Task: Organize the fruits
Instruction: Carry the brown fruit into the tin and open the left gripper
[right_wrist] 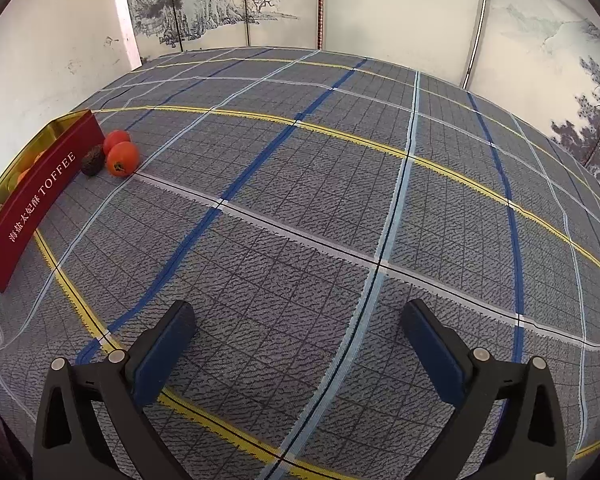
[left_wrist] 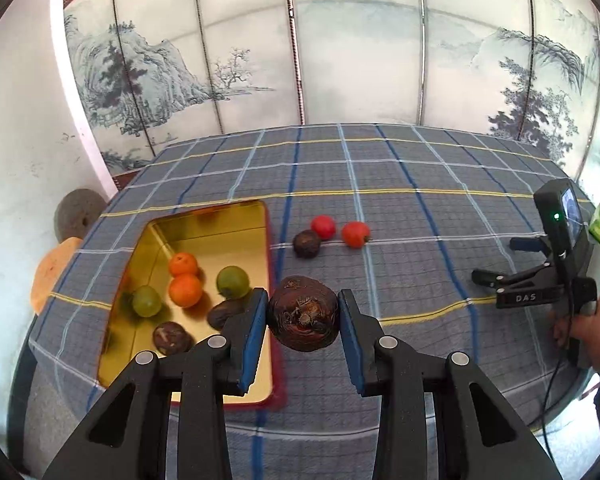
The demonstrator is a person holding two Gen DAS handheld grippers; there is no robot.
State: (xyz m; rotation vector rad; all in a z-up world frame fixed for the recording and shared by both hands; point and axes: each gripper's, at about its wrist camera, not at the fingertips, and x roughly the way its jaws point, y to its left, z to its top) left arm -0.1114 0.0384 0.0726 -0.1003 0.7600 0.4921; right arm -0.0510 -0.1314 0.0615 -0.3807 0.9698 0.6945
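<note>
1. Hanging above the table (left_wrist: 420,184), just beside the right rim of the gold tin (left_wrist: 204,236), the left gripper (left_wrist: 303,312) has its jaws closed tight on a dark brown fruit (left_wrist: 303,314).
2. Open plaid cloth runs from the tin's right edge across to the right gripper (left_wrist: 496,276), broken only by three loose fruits near the middle; the table's far edge meets a painted folding screen (left_wrist: 340,60).
3. The right gripper (right_wrist: 300,344) stands with its jaws spread wide and nothing between them, only bare cloth beneath.
4. The held fruit is round, wrinkled and glossy, with a rough dried stem end facing the camera.
5. Inside the tin lie two oranges (left_wrist: 185,282), two green fruits (left_wrist: 232,282) and two dark brown ones (left_wrist: 172,338), mirrored in its shiny metal walls.
6. On the cloth, a dark wrinkled fruit (left_wrist: 307,243) touches a smooth red one (left_wrist: 323,227); a second red fruit (left_wrist: 355,234) sits just beside it.
7. From the right wrist view the tin's outer wall is red, with white lettering reading TOFFEE.
8. A hand (left_wrist: 588,332) grips the right gripper's handle at the frame's right edge.
</note>
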